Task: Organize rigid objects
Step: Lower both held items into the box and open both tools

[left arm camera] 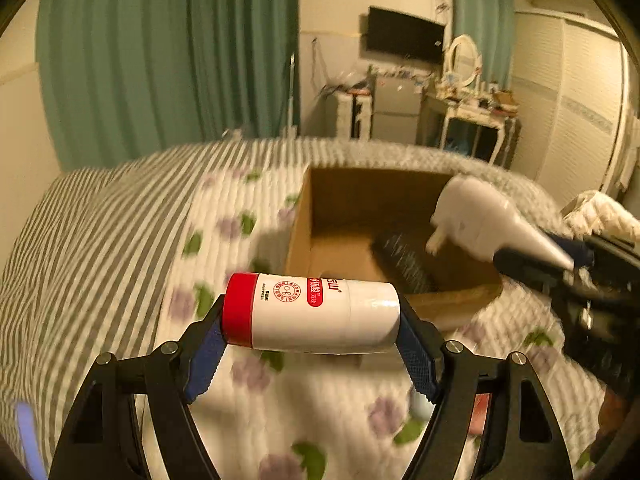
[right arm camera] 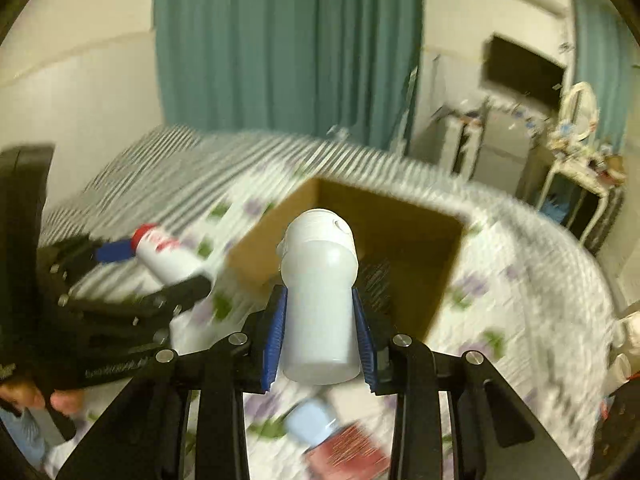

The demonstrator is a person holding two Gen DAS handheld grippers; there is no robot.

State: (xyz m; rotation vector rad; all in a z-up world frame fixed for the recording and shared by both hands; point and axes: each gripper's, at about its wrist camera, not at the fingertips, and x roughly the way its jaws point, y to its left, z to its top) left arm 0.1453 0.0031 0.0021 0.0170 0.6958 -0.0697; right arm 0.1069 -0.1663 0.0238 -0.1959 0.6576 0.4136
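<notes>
The left claw (left arm camera: 310,344) is clenched on a white bottle with a red cap (left arm camera: 310,312), held crosswise by its ends above the flowered quilt (left arm camera: 320,400) on the bed. The right claw (right arm camera: 320,340) grips a plain white bottle (right arm camera: 320,300) by its sides, cap pointing forward toward the box. Beyond both sits an open cardboard box (left arm camera: 304,216) on the quilt, with a dark, ribbed object (left arm camera: 400,260) inside, possibly a brush; blur hides detail. Farther back hang green curtains (left arm camera: 168,60).
</notes>
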